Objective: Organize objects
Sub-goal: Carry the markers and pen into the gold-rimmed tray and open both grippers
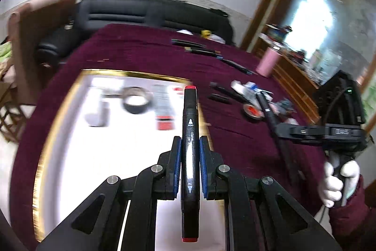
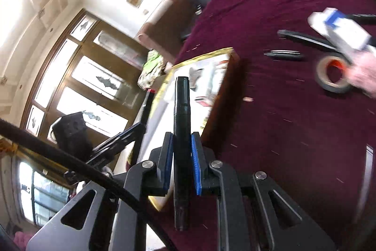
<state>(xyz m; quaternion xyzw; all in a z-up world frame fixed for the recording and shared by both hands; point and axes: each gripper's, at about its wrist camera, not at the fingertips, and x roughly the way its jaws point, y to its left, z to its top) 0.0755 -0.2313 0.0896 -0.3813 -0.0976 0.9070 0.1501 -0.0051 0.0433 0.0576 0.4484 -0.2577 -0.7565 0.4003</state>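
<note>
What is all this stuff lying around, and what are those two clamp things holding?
Red-capped marker: one, black, between the left gripper's pads.
Black marker: one, all black, between the right gripper's pads.
Tray: one, white with gold rim, on the table; blurred items inside, among them a black tape roll.
Tape roll with orange core: one, on the cloth right of the tray.
White and blue box: one, beside that roll.
Loose pens: several, dark, far side of the table.
Tablecloth: one, maroon.
Sofa: one, black, behind the table.
Left gripper: jaws shut on the marker.
Right gripper: jaws shut on the marker.
Gloved hand: white, holding the right gripper's handle.
</note>
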